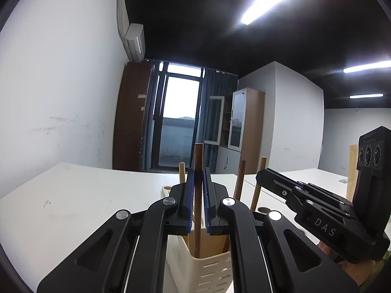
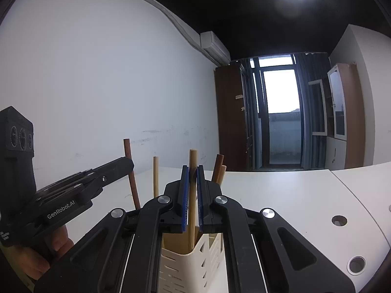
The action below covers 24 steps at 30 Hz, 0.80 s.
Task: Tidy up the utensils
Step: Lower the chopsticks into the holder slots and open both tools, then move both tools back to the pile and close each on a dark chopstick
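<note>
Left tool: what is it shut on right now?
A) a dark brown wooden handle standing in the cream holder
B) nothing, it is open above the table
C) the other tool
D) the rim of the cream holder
A: in the left wrist view the left tool has its blue pads closed on the dark handle, which rises from the cream holder.

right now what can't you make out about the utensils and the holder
- Working ends of the dark wooden handle and the light wooden handle: both views, sunk inside the cream holder.
- Holder's base and what it stands on: both views, cut off by the bottom edge and the gripper linkages.
- Right gripper tips: left wrist view, end-on, its grip unreadable there.
- Utensil types: only handles show.
</note>
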Each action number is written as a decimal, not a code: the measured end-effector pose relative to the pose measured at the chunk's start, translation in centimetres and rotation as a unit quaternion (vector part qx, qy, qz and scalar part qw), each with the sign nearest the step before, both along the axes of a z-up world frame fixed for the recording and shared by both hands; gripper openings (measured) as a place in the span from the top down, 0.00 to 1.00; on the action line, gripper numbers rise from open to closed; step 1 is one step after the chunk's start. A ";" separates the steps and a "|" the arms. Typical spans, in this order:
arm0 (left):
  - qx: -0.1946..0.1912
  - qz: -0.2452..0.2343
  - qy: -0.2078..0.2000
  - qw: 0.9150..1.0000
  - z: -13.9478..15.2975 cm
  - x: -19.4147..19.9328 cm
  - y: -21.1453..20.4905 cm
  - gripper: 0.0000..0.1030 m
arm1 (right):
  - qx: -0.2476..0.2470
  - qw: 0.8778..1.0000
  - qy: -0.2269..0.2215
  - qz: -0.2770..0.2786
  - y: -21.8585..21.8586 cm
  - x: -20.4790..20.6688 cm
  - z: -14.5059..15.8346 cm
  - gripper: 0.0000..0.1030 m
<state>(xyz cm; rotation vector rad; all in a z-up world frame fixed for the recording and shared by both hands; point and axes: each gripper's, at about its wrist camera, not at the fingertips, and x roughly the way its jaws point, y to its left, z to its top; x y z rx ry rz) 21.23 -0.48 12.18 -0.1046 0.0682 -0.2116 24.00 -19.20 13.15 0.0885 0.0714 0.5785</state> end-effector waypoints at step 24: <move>0.018 0.030 0.027 0.999 0.0 -2.4 0.7 0.77 | -0.014 0.998 0.047 -0.033 -1.0 0.1 -1.3 0.75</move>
